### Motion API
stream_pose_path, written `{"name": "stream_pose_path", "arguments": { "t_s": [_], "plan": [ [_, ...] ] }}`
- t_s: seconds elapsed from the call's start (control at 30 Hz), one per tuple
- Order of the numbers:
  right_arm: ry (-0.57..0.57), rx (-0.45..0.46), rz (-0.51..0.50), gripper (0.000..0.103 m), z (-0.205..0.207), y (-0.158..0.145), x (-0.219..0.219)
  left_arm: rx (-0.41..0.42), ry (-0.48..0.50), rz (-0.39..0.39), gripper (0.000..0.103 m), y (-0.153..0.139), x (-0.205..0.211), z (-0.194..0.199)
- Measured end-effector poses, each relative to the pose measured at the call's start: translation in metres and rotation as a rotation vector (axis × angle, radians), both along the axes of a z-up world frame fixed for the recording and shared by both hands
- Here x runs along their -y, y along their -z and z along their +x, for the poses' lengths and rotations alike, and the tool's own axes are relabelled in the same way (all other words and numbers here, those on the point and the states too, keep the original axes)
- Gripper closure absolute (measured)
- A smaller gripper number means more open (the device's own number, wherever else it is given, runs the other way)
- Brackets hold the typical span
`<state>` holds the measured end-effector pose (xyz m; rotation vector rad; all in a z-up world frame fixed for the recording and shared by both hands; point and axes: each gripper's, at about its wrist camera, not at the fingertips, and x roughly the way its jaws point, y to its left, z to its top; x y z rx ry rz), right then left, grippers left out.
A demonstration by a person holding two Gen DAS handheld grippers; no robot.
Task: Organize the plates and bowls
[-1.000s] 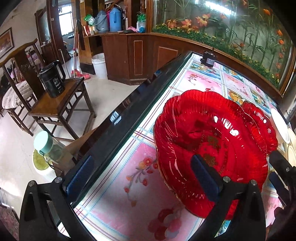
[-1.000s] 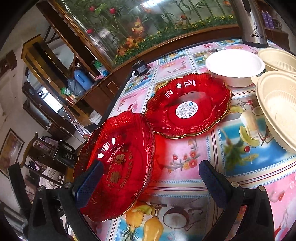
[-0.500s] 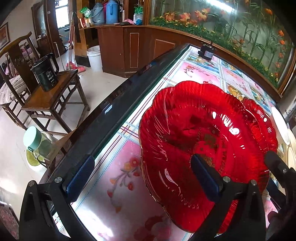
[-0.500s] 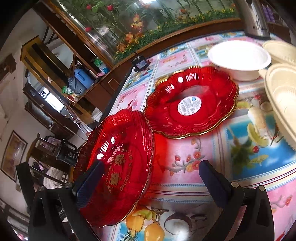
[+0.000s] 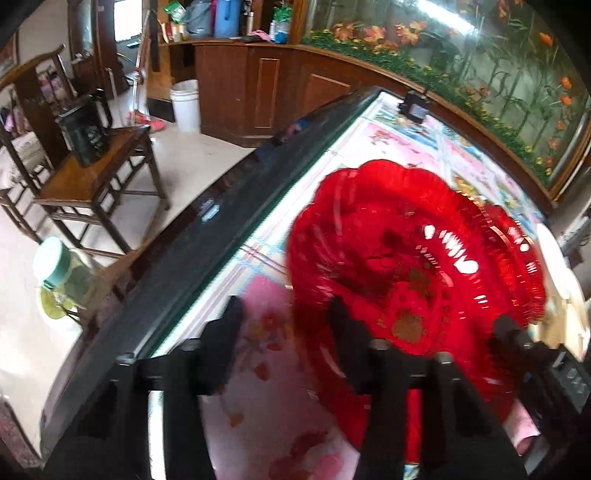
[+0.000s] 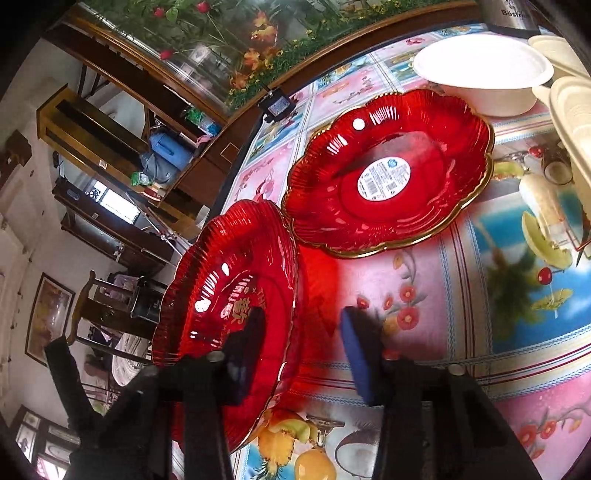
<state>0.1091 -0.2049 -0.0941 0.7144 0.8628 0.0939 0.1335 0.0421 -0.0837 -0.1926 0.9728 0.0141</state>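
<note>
A red scalloped plate with gold lettering (image 6: 229, 295) stands tilted on its edge at the table's left side; it also fills the left wrist view (image 5: 406, 266). My left gripper (image 5: 284, 332) straddles its rim, one finger behind the plate, jaws half closed with a gap. My right gripper (image 6: 303, 350) straddles the same plate's rim from the other side, jaws also half closed. A second red plate with a white sticker (image 6: 388, 173) lies flat beyond. A white bowl (image 6: 480, 70) stands behind it.
Cream bowls (image 6: 572, 110) are stacked at the right edge. A metal kettle (image 6: 509, 14) stands at the back right. A small black device (image 5: 413, 107) sits at the table's far end. The table's dark edge (image 5: 207, 236) drops to the floor with a wooden stool (image 5: 92, 177).
Both grippers' jaws have narrowed from wide open around the tilted plate's rim. The left gripper has moved right, with motion blur in its view.
</note>
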Motion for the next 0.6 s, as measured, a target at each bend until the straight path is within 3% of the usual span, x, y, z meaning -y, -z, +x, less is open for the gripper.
{"name": "stream_pose_path", "arguments": {
  "t_s": [0.07,0.13,0.37,0.6],
  "plan": [
    [-0.007,-0.003,0.015,0.069,0.000,0.002,0.000,0.000,0.013,-0.007,0.083,-0.002,0.004,-0.001],
    [-0.015,-0.007,0.020,0.073,0.001,0.003,-0.001,0.004,0.027,0.012,0.086,-0.003,0.009,-0.003],
    [-0.046,0.007,-0.007,0.088,0.001,-0.002,-0.009,-0.006,0.048,0.012,0.087,-0.004,0.011,-0.007],
    [-0.053,-0.002,-0.009,0.089,-0.006,-0.004,-0.009,-0.018,0.059,0.018,0.088,-0.007,0.007,-0.021]
  ]
}}
